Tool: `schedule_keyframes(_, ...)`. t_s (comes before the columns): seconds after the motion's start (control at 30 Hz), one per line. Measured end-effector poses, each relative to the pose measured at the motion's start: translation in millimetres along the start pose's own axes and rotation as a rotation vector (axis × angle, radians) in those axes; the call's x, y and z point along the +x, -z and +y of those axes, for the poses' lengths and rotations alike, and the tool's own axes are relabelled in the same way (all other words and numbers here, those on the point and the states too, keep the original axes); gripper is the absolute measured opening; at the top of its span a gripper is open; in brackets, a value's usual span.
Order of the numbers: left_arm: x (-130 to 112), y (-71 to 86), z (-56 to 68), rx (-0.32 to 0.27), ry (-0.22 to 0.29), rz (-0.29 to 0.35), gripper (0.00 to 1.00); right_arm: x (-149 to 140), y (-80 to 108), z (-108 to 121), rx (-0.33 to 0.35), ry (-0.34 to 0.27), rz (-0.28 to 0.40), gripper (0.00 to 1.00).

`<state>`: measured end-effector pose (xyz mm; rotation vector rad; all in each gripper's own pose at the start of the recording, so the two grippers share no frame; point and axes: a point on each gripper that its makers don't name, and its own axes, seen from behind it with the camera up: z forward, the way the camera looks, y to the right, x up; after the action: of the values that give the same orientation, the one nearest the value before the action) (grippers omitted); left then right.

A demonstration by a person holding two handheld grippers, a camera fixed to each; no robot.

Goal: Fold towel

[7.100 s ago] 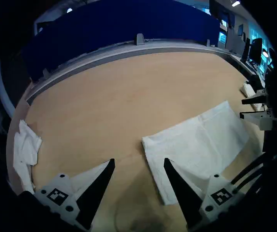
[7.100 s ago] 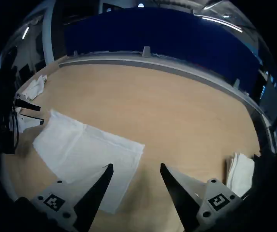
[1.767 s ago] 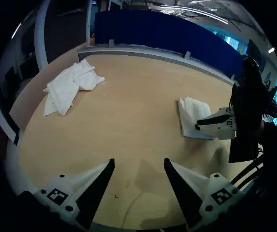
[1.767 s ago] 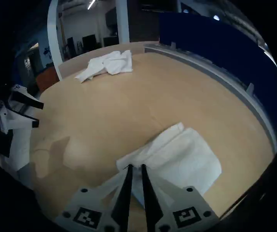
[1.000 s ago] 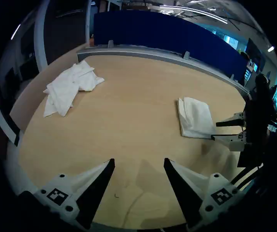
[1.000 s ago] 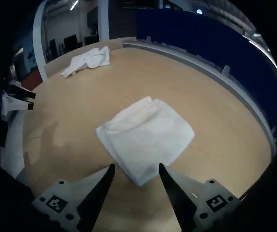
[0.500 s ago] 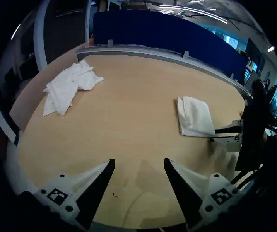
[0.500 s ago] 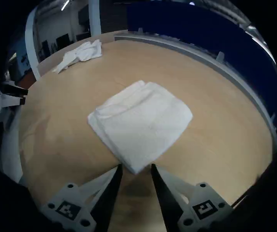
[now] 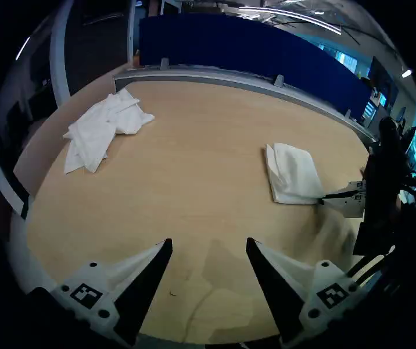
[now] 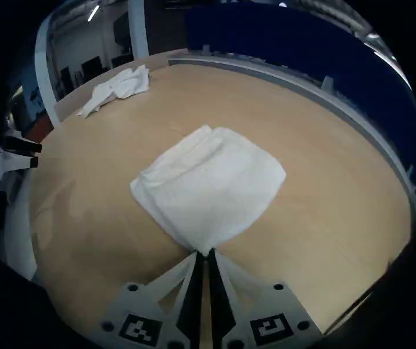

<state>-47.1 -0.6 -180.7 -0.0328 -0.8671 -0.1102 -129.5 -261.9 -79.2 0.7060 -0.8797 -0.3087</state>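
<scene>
**Folded towel on a curved wooden table, pinched at one corner by the right gripper**

*Left gripper view.* A pale wooden table (image 9: 196, 151) with a rounded edge fills the middle ground. A grey rail (image 9: 225, 78) runs along its far side, and a blue partition (image 9: 237, 41) stands behind the rail. Beyond lies a dim office with ceiling lights. Two groups of cloth lie on the table, well apart. One is a folded towel (image 9: 292, 171) at right. The other is a crumpled heap of white cloth (image 9: 100, 131) at far left; the number of pieces in it cannot be told. The left gripper (image 9: 208, 241) hangs above bare wood, its two fingers spread wide and holding nothing. The right gripper (image 9: 324, 201) comes in from the right edge with its tips at the towel's near corner. A dark sleeve (image 9: 382, 186) behind it hides part of the table's edge.

*Right gripper view.* The same table (image 10: 324, 192), rail and partition appear. The folded towel (image 10: 208, 177) lies flat at the centre, roughly square, with one corner pointing toward the camera. The right gripper (image 10: 205, 256) has its fingers drawn nearly together on that corner. The heap (image 10: 118, 86) rests near the far edge. The left gripper (image 10: 36, 155) shows at far left, its fingers apart.
</scene>
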Motion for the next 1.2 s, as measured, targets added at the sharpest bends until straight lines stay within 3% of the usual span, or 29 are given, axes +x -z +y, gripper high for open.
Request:
schedule_keyframes(0.2,2,0.1,0.9,-0.004,0.0,0.001,0.94,10,5.5,2,-0.001,0.013,0.024,0.04)
schedule_keyframes(0.4,7,0.2,4.2,-0.01,-0.005,0.008,0.94,37,21.5,8,-0.015,0.006,0.086,0.04)
schedule_keyframes(0.87,34,4.8,17.3,-0.033,-0.018,0.054,0.94,129,96.8,29,-0.06,0.067,0.265,0.04)
schedule_keyframes(1.2,46,9.6,26.8,-0.048,-0.022,0.079,0.94,154,135.4,52,-0.104,0.072,0.321,0.04)
